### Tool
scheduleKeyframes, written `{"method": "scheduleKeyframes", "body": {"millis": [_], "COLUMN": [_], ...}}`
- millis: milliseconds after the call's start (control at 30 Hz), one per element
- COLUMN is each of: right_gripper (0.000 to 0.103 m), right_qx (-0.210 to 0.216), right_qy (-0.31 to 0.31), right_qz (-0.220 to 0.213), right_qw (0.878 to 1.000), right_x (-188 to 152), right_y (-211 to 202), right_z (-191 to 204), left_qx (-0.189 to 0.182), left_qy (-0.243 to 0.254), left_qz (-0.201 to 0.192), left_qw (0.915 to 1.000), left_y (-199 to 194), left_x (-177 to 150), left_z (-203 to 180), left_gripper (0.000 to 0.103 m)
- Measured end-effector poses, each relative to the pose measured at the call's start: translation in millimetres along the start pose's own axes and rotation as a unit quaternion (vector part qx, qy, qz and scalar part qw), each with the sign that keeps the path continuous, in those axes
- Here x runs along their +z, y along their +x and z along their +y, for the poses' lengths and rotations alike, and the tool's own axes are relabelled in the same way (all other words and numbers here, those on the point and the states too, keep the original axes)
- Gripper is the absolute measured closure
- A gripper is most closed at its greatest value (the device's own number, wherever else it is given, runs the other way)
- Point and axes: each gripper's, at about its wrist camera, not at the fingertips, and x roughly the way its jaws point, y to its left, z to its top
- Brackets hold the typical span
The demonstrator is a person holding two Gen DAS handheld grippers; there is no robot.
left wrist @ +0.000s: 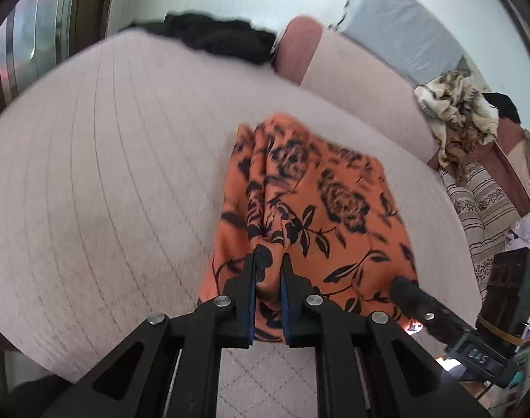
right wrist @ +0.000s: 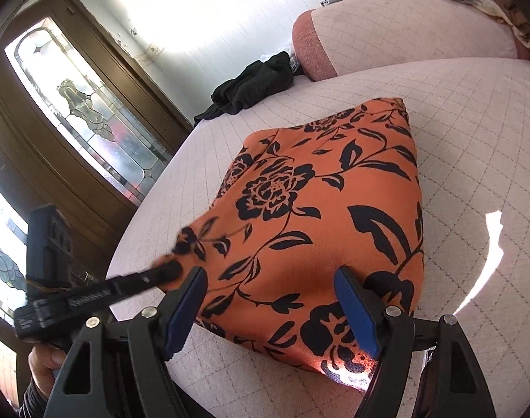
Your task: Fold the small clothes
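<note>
An orange garment with a black floral print (left wrist: 313, 195) lies folded on the pale pink quilted bed (left wrist: 101, 174). My left gripper (left wrist: 269, 261) is shut on a bunched near edge of the garment and lifts it slightly. It also shows in the right wrist view (right wrist: 171, 268) at the garment's left corner. My right gripper (right wrist: 268, 278) is open, its blue pads either side of the garment's (right wrist: 320, 202) near edge, over the cloth. It shows in the left wrist view (left wrist: 404, 289) at the garment's right edge.
A black garment (right wrist: 254, 83) lies at the far side of the bed (right wrist: 474, 139) beside a pink bolster (right wrist: 404, 28). A crumpled beige patterned cloth (left wrist: 456, 115) lies to the right. A wooden door with stained glass (right wrist: 84, 104) stands left of the bed.
</note>
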Motion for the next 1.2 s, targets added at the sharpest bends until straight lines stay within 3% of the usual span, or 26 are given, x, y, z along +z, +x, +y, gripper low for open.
{"method": "scheduleKeyframes", "body": {"millis": [67, 100, 167, 233, 300, 467, 500, 533, 567, 633, 733, 867, 1200], "right_gripper": [0.025, 0.025, 0.024, 0.024, 0.024, 0.021, 0.021, 0.021, 0.021, 0.021, 0.019, 0.019, 0.019], "right_qx": [0.005, 0.006, 0.003, 0.005, 0.006, -0.005, -0.003, -0.002, -0.001, -0.002, -0.001, 0.01, 0.035], "right_qy": [0.004, 0.004, 0.002, 0.0, -0.006, -0.018, -0.015, -0.012, -0.011, -0.014, -0.012, -0.004, 0.0], "right_qz": [0.001, 0.001, 0.009, 0.018, 0.029, 0.044, 0.043, 0.042, 0.042, 0.04, 0.037, 0.035, 0.031], "right_qw": [1.0, 1.0, 1.0, 1.0, 1.0, 0.999, 0.999, 0.999, 0.999, 0.999, 0.999, 0.999, 0.999], "right_x": [-1, -1, 1, 3, 4, 10, 10, 9, 8, 8, 8, 8, 8], "right_y": [0, 0, 1, 3, 4, 6, 5, 5, 5, 6, 5, 4, 1], "right_z": [-3, -3, -2, -2, 0, 4, 4, 3, 2, 2, 2, 0, -8], "left_qx": [0.028, 0.037, 0.066, 0.082, 0.065, -0.006, -0.028, -0.047, -0.059, -0.073, -0.098, -0.082, -0.079], "left_qy": [0.059, 0.062, 0.04, -0.022, -0.051, -0.036, -0.041, -0.047, -0.048, -0.043, -0.021, 0.0, -0.004], "left_qz": [-0.068, -0.076, -0.051, 0.034, 0.048, 0.02, 0.014, 0.003, -0.009, -0.008, 0.043, 0.085, 0.114], "left_qw": [0.9956, 0.9945, 0.9957, 0.9958, 0.9954, 0.9992, 0.9987, 0.9978, 0.997, 0.9964, 0.994, 0.993, 0.9904], "left_y": [-33, -38, -21, 24, 29, -3, -11, -18, -22, -15, 29, 82, 114], "left_x": [-2, -5, -16, -33, -37, -17, -10, -2, 9, 32, 63, 80, 84], "left_z": [-27, -30, -14, 24, 41, 32, 34, 35, 37, 34, 21, 9, 19], "left_gripper": [0.093, 0.093, 0.094, 0.093, 0.093, 0.091, 0.088, 0.074, 0.052, 0.042, 0.043, 0.06, 0.06]}}
